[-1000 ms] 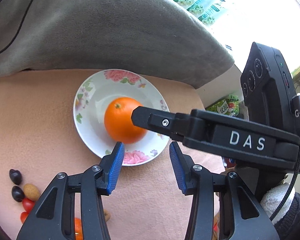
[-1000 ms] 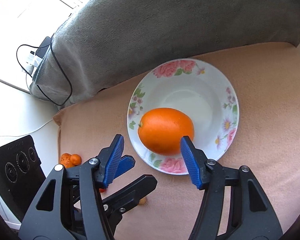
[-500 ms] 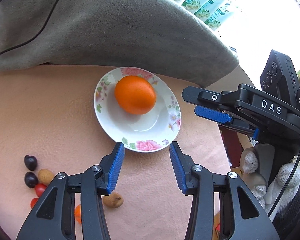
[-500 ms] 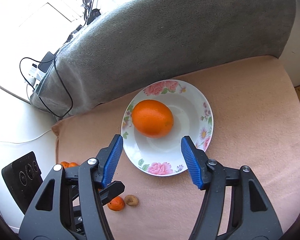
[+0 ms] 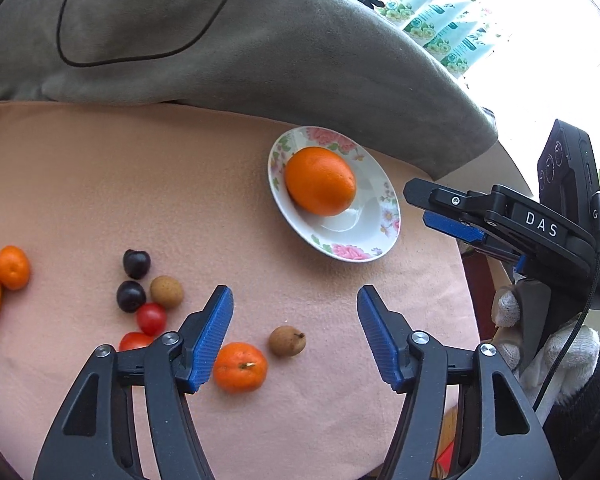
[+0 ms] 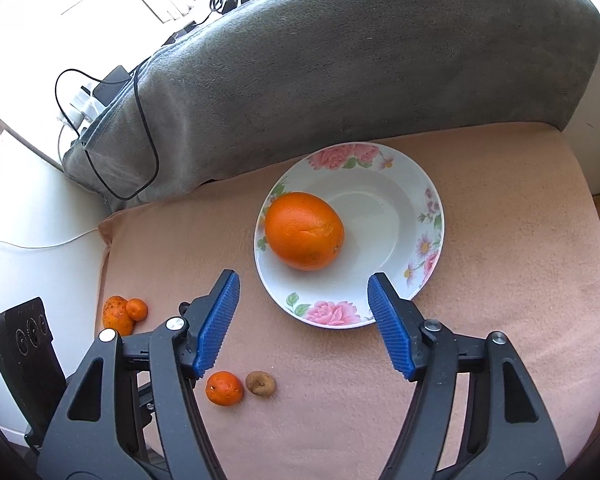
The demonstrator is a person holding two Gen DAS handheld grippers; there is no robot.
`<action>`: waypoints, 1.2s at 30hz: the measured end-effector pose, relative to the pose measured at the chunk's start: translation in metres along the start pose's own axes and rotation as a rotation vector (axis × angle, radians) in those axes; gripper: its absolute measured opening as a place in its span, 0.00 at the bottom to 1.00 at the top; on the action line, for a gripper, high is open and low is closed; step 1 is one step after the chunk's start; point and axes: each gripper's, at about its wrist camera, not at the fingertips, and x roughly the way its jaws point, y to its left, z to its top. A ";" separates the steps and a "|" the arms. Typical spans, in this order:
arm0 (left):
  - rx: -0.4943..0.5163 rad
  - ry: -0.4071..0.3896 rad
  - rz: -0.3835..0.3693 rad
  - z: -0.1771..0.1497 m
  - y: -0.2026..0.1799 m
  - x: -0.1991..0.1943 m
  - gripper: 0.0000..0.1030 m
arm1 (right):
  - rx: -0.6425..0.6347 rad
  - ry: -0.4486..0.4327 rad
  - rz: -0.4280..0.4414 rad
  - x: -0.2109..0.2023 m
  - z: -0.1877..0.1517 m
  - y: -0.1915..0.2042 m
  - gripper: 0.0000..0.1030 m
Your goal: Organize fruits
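1. Far left on your peach blanket [image 5: 80, 184] there's a pair of small oranges [image 5: 12, 267], then a little cluster: two dark cherries [image 5: 137, 264], two cherry tomatoes [image 5: 151, 319] and a tan longan [image 5: 166, 291].
2. Your left gripper [image 5: 295, 336] is wide open with nothing between the blue pads. Its jaws have just been opening, noticeably wider than a second ago.
3. The bit that matters: the mandarin [image 5: 240, 367] sits just below and beside that gripper's left pad, with a second longan [image 5: 287, 341] right next to it, inside the gap. Your left hand is clearly the nearer one, so I'd guess one of those gets grabbed next.
4. The big orange [image 5: 320, 181] lies in the flowered plate [image 5: 384, 216], up and to the right, long axis running diagonally across the left half of the dish.
5. Your right gripper [image 6: 303, 322] is open and empty too, jaws also just been opening, hanging over the plate's near rim.
6. Versus a second ago: both grippers have backed off from the plate, the orange looks smaller, and the loose fruit has come into view.
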 end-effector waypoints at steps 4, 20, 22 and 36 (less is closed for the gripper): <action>-0.028 -0.008 0.033 -0.014 0.018 -0.014 0.62 | -0.015 -0.013 0.010 -0.001 -0.008 0.008 0.77; -0.163 -0.046 0.178 -0.061 0.088 -0.062 0.62 | -0.125 0.079 0.006 0.012 -0.025 0.046 0.79; -0.185 -0.058 0.192 -0.064 0.097 -0.067 0.62 | -0.138 0.090 0.020 0.016 -0.026 0.054 0.79; -0.348 -0.139 0.275 -0.085 0.162 -0.102 0.62 | -0.283 0.178 0.099 0.059 -0.037 0.137 0.79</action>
